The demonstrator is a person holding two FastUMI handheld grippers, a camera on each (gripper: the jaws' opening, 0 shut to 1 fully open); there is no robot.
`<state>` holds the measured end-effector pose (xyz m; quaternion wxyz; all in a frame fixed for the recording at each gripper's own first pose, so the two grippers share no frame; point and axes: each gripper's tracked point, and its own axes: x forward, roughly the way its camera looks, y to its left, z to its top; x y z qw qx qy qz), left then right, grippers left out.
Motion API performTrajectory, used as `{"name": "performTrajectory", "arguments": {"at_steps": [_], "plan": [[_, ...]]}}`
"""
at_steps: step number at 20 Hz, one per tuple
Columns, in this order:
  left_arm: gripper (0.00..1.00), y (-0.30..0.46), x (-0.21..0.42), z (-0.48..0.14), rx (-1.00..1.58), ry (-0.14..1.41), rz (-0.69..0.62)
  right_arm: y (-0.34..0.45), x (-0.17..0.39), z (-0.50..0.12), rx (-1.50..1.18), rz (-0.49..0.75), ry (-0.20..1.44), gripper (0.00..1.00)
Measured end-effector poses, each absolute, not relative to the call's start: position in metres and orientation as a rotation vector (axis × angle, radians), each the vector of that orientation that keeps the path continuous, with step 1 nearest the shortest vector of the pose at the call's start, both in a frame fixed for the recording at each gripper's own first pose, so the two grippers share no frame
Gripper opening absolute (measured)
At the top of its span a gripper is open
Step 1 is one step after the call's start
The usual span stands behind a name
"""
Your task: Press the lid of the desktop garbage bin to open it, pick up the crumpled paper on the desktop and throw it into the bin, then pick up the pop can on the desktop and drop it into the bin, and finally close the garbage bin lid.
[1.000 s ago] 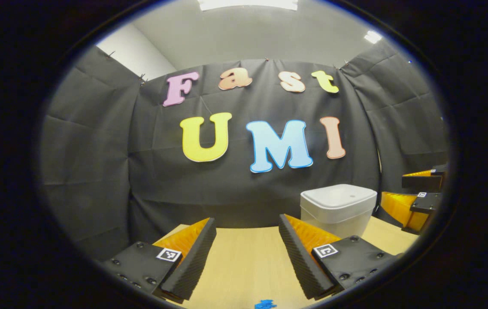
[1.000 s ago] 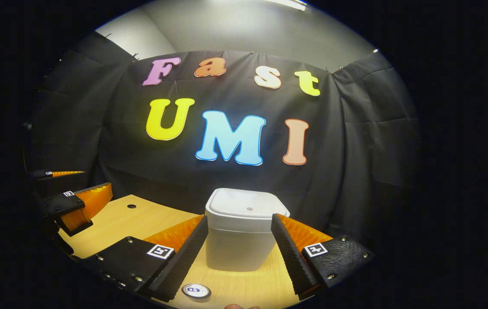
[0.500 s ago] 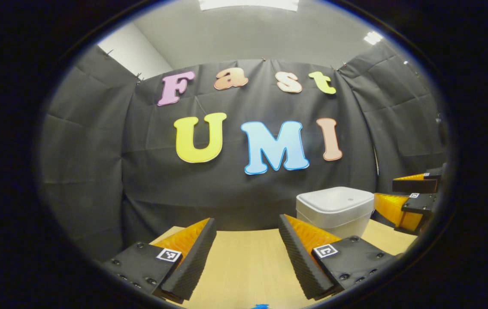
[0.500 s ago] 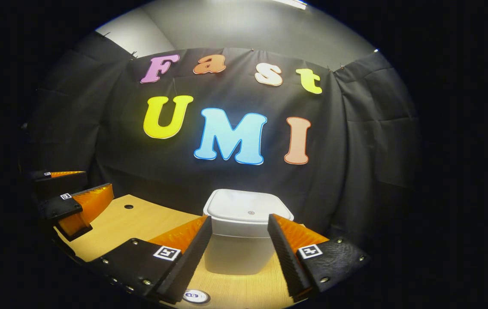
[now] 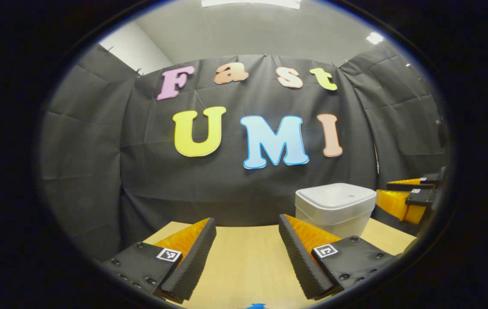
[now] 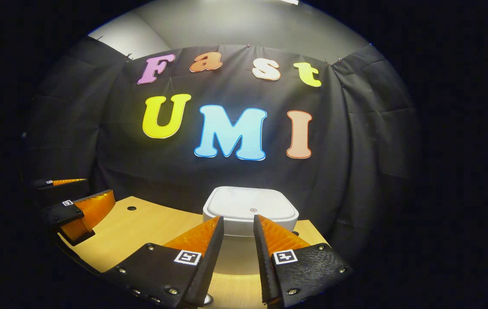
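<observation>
The garbage bin [image 6: 250,223] stands on the table [image 6: 149,227] close to the booth's back wall, its lid [image 6: 251,207] down and flat; a small round mark sits near the lid's front middle, likely the spot to press; the bin looks like light, stiff, smooth plastic, so I judge a push should come straight down on the lid and not sideways, or the whole bin may slide on the table. In the right gripper view the right claw [image 6: 238,225] hangs just before the bin's front rim, its fingers drawn near together with a narrow gap and nothing between them; whether it touches the lid I cannot tell. The left claw [image 5: 247,225] stands well to the side over bare table, released wide and holding nothing; the bin shows beyond its right finger [image 5: 301,253].
</observation>
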<state>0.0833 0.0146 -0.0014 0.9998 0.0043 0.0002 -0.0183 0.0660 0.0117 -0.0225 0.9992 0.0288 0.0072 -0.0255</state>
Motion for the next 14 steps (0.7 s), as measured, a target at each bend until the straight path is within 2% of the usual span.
{"name": "performTrajectory", "arguments": {"at_steps": [2,4,5,6,7,12,14], "plan": [[0.91,0.013,0.084,-0.001,0.014,0.0,-0.036,0.014,0.067,-0.023,0.056,-0.035,0.011,0.32],[0.94,0.009,0.084,0.0,0.013,-0.002,-0.038,0.016,0.067,-0.023,0.044,-0.016,0.006,0.32],[0.95,0.007,0.083,-0.001,0.013,-0.003,-0.038,0.007,0.065,-0.02,0.038,-0.057,0.001,0.32],[0.96,0.005,0.082,-0.002,0.014,-0.004,-0.039,0.004,0.068,-0.022,0.048,-0.07,-0.007,0.27],[0.98,0.005,0.081,-0.001,0.015,-0.005,-0.037,0.004,0.067,-0.02,0.06,-0.066,-0.014,0.06],[1.0,0.003,0.082,-0.002,0.019,-0.002,-0.031,0.0,0.069,-0.024,0.069,-0.069,0.006,0.06],[1.0,0.003,0.082,-0.002,0.02,-0.001,-0.026,-0.003,0.073,-0.031,0.092,-0.059,0.012,0.0]]}}
